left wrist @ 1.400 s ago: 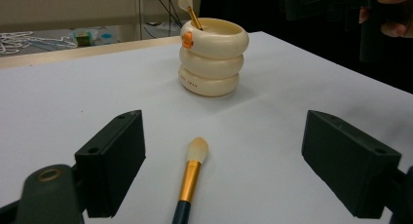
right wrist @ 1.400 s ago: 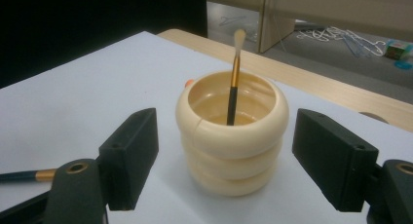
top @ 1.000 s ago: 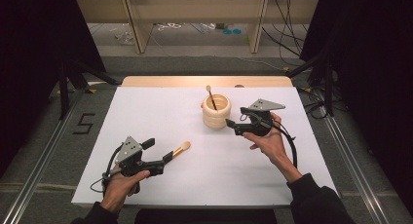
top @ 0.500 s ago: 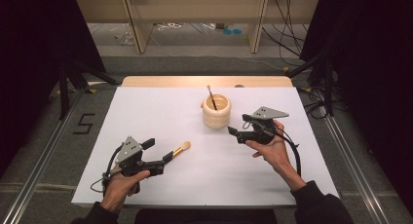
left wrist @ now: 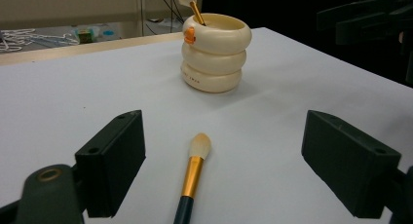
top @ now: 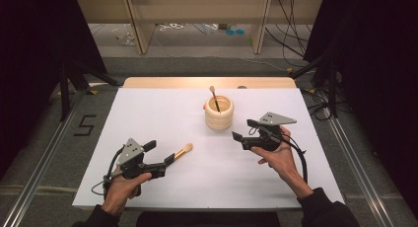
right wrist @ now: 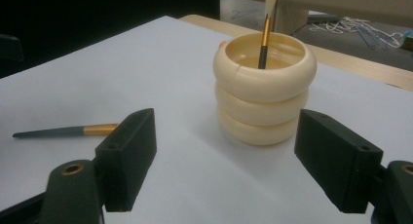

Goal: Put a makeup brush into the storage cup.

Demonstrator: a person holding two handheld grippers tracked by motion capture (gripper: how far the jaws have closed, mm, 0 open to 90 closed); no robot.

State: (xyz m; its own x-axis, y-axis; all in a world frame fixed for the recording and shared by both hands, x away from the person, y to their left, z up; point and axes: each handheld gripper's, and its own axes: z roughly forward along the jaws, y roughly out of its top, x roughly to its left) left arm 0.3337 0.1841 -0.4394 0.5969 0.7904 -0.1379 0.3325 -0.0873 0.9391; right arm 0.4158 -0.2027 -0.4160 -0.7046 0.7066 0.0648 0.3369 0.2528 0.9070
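Brush (left wrist: 194, 171) lies flat on the white bench (top: 162, 108), between the jaws of my left claw (left wrist: 238, 170), which stand spread wide with neither pad touching it. Handle end runs under the claw toward me, bristle tip points away toward the cup (left wrist: 215, 52). From the high view the brush (top: 181, 151) sticks out ahead of my left claw (top: 165, 164), tip free. Looks light, thin and stiff: dark handle, gold ferrule, soft pale bristles. Handle is probably smooth and round, so it may roll or slip under a loose pinch. I'd grab on the dark handle just behind the ferrule, not on the bristles, which would squash.

My right claw (right wrist: 224, 160) is also spread, holding nothing, facing the cup (right wrist: 264, 85) from just short of it. Cup is a ribbed cream pot, rigid, likely light and easy to tip. A second brush (right wrist: 265, 29) already stands in it, bristles up.
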